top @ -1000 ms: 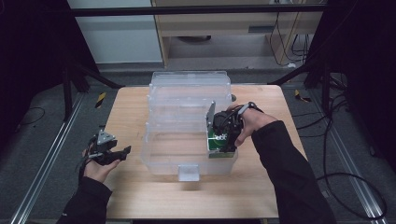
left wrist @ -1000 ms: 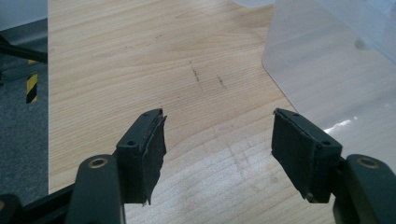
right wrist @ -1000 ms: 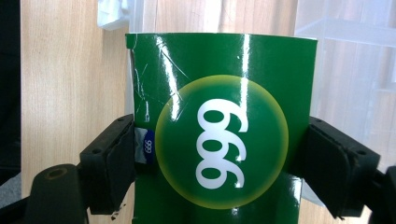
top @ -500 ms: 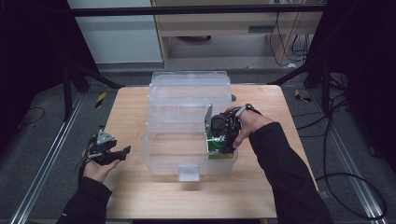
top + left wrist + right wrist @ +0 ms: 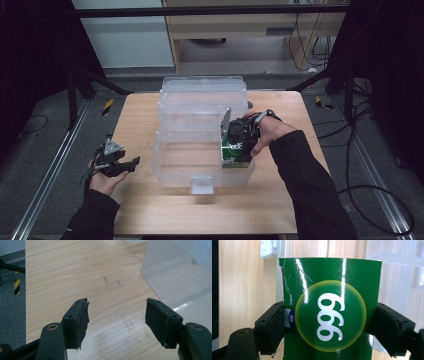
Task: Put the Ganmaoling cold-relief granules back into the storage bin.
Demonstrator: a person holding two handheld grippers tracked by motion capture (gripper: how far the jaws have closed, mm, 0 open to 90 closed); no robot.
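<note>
A green carton printed with "999" in a yellow circle stands upright between my right gripper's pads, which press on its two sides. From above, the green carton is at the right end of a clear plastic bin, inside its walls, with my right gripper reaching down into the bin over it. My left gripper hovers low over the table left of the bin. Its jaws stand wide apart with nothing between them, as the left gripper view shows over bare wood.
The bin's clear lid lies open toward the far side of the wooden table. A corner of the bin wall is just right of my left gripper. Bare wood lies left and in front of the bin. The floor holds dark frame legs and cables.
</note>
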